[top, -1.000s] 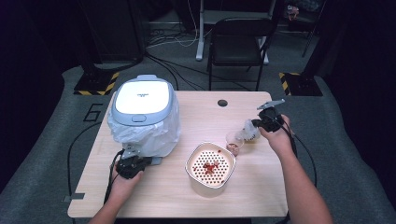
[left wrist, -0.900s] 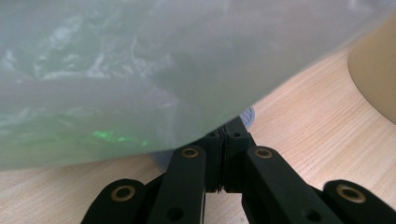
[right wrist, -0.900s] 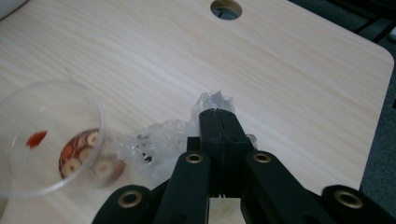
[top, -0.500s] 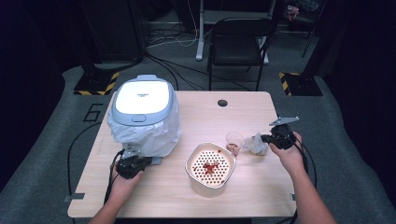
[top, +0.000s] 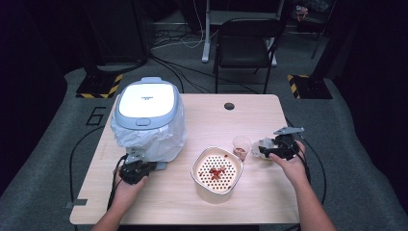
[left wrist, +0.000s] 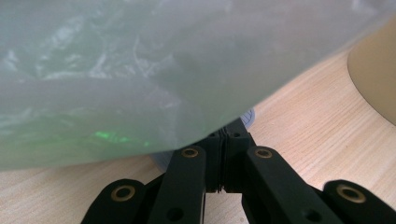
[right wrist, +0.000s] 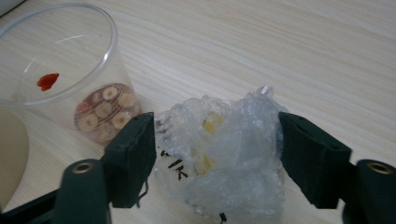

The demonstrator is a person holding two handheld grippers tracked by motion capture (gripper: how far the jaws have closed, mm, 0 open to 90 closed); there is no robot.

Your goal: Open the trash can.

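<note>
High view overhead, gripper views close, tabletop (top: 202,120) shared

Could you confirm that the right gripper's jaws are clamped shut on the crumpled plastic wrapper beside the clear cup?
Not quite: in the right gripper view the right gripper has just been opening, its jaws apart around the crumpled plastic wrapper, which does lie beside the clear cup.

left gripper (left wrist: 224,154): black, brass-ringed screws | right gripper (right wrist: 212,158): black pads, grey plate, black cable
</note>
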